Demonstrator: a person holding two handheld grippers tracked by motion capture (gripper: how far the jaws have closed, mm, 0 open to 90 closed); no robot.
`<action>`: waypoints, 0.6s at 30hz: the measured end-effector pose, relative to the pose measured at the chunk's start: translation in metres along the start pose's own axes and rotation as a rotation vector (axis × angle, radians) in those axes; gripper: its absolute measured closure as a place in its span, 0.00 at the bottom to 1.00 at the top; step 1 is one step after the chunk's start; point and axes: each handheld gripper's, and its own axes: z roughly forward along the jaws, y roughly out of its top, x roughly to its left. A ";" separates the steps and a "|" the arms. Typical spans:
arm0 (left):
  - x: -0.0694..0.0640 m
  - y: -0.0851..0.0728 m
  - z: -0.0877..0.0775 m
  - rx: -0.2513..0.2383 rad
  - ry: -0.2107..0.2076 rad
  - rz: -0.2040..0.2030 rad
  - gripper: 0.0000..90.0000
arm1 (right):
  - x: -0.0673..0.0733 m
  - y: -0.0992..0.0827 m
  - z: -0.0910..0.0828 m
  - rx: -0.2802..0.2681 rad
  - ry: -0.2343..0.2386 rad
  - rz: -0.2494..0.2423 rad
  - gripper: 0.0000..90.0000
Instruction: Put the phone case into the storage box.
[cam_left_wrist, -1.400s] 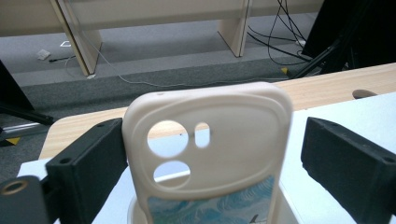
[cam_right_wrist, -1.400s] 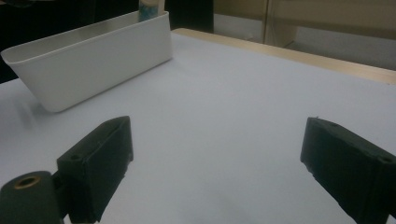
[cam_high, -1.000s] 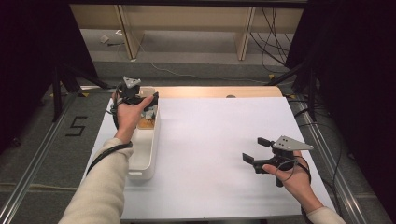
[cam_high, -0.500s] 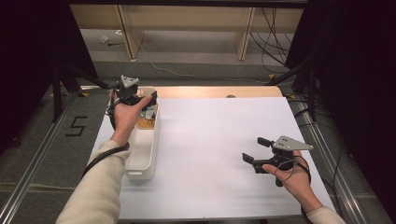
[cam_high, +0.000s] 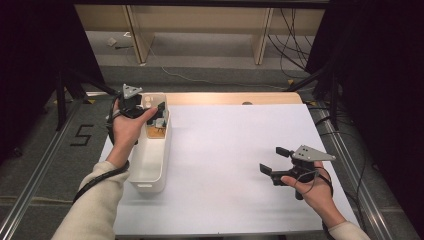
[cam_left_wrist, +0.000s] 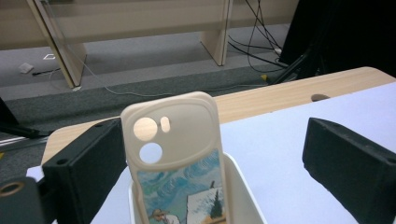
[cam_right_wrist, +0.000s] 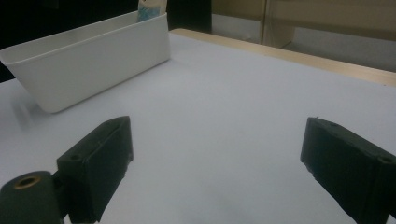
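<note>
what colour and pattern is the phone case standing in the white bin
Cream phone case with a blue, swirly painted picture on its lower part, clearest in the left gripper view; it stands in the white bin.

Beige phone case (cam_left_wrist: 175, 154) stands upright in the white bin (cam_left_wrist: 243, 200); gripper (cam_left_wrist: 215, 172) jaws wide apart.

bin (cam_high: 149, 165) sits on the surface (cam_high: 225, 150) along its left edge, long axis running near to far. phone case (cam_left_wrist: 177, 158) stands upright in the bin's far end. left tongs (cam_high: 142, 111) above that far end, jaws either side of the case, apart from it. right tongs (cam_high: 277, 161) over the near right part of the surface, well apart from the bin.
</note>
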 end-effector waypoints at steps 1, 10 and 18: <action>0.000 -0.001 -0.003 0.000 -0.003 0.005 0.07 | 0.000 0.000 0.000 -0.001 -0.001 -0.001 0.11; -0.003 -0.009 -0.029 -0.033 -0.029 0.008 0.07 | 0.001 0.000 0.000 0.003 -0.003 0.000 0.11; -0.004 -0.019 -0.046 -0.045 -0.052 0.015 0.07 | 0.001 -0.001 0.001 0.006 0.003 -0.006 0.11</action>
